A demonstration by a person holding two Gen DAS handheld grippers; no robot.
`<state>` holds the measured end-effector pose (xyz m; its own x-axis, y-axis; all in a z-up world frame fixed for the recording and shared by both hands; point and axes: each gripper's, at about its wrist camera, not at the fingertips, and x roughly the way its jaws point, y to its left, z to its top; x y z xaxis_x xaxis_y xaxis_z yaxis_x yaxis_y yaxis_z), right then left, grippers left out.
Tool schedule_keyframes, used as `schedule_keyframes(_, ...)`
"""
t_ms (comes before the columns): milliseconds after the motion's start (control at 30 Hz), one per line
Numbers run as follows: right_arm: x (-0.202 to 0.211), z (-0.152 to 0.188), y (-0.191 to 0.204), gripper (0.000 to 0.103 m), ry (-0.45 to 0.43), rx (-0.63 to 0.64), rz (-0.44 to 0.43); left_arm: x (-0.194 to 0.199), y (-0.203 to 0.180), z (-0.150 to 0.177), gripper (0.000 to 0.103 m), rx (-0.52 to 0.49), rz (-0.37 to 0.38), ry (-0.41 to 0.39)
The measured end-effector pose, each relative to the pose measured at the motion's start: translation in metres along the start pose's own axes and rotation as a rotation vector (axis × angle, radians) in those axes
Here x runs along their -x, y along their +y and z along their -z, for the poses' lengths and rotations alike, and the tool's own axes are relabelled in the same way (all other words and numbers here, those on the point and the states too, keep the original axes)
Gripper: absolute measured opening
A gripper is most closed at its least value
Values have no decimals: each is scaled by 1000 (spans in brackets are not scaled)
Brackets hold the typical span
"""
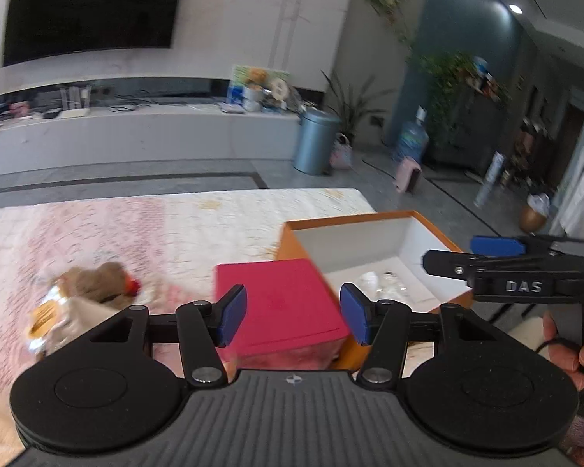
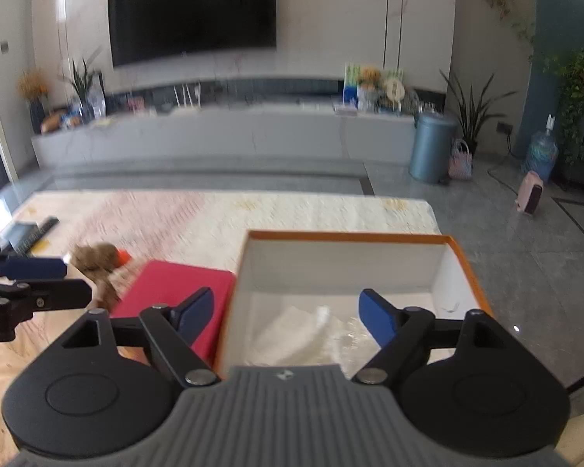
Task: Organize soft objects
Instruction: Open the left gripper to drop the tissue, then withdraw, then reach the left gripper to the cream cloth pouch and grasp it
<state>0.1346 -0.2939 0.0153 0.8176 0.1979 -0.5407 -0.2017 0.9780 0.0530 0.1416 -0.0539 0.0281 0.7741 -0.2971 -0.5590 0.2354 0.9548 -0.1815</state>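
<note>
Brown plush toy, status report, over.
Both hand-held grippers open, empty: left, right. Brown plush toy on table. Red box sits between toy and orange box.

A big black television [image 2: 192, 11] hangs on the white wall above a long low cabinet [image 2: 222, 132]. A blue bin [image 2: 432, 148] stands on the grey floor beside a green plant [image 2: 473, 113], near a water bottle [image 2: 541, 153].

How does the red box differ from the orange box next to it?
The red box is closed, showing a flat lid; the orange box is open, with a white interior holding pale, clear-wrapped items. The red box looks smaller and lower than the orange box. Both are rectangular and sit side by side on the patterned cloth.
</note>
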Motion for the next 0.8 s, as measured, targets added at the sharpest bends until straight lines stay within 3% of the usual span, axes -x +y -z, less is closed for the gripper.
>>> schedule_keyframes(200, 7, 42, 53, 86, -53, -88, -83, 34, 32, 34, 66, 26, -119, -85)
schedule_keyframes(400, -8, 76, 108, 86, -45, -142, -103, 45, 69, 63, 66, 79, -180, -59)
schedule_keyframes(800, -54, 103, 178, 85, 62, -31, -107, 39, 114, 101, 66, 168, -194, 11)
